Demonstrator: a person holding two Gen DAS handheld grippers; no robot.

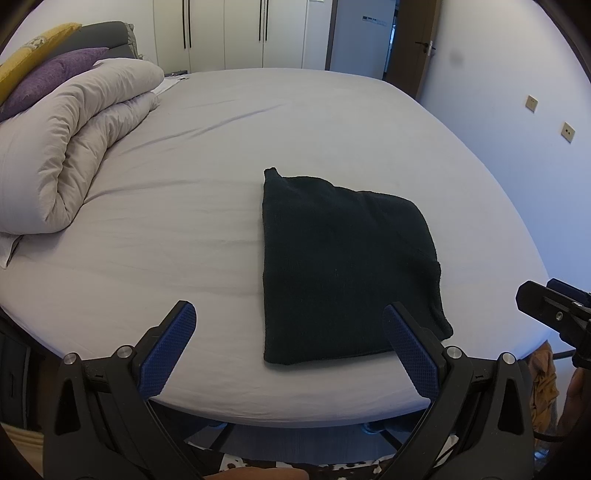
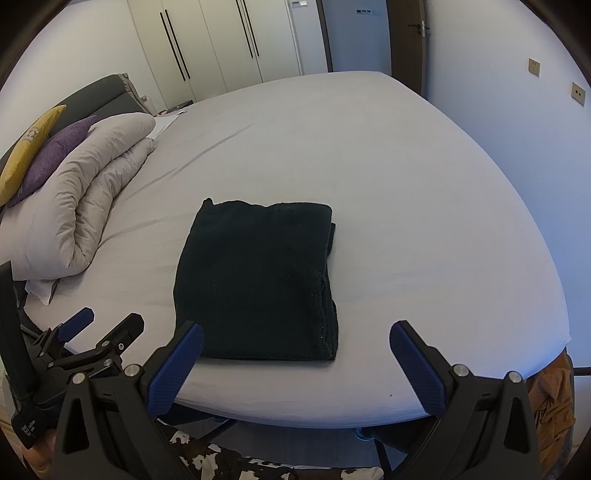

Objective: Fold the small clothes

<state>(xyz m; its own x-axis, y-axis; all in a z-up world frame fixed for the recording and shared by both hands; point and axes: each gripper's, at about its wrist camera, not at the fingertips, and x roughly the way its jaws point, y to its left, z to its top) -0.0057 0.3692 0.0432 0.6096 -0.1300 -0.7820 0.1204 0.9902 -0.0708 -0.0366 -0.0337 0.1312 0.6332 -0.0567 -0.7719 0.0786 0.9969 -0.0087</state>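
Note:
A black knitted garment (image 1: 343,266) lies folded into a flat rectangle on the grey bed sheet (image 1: 177,206), near the bed's front edge; it also shows in the right wrist view (image 2: 255,284). My left gripper (image 1: 288,314) is open and empty, held just short of the garment's near edge. My right gripper (image 2: 295,332) is open and empty, also just short of the near edge. The right gripper's body shows at the right of the left wrist view (image 1: 554,310). The left gripper shows at the lower left of the right wrist view (image 2: 96,332).
A rolled beige duvet (image 1: 62,147) with purple (image 1: 48,77) and yellow (image 1: 26,55) pillows lies at the bed's left. White wardrobes (image 1: 243,33) and a door (image 1: 413,40) stand behind. Orange cloth (image 2: 550,398) hangs below the bed's right corner. A cow-print rug (image 2: 258,465) lies below.

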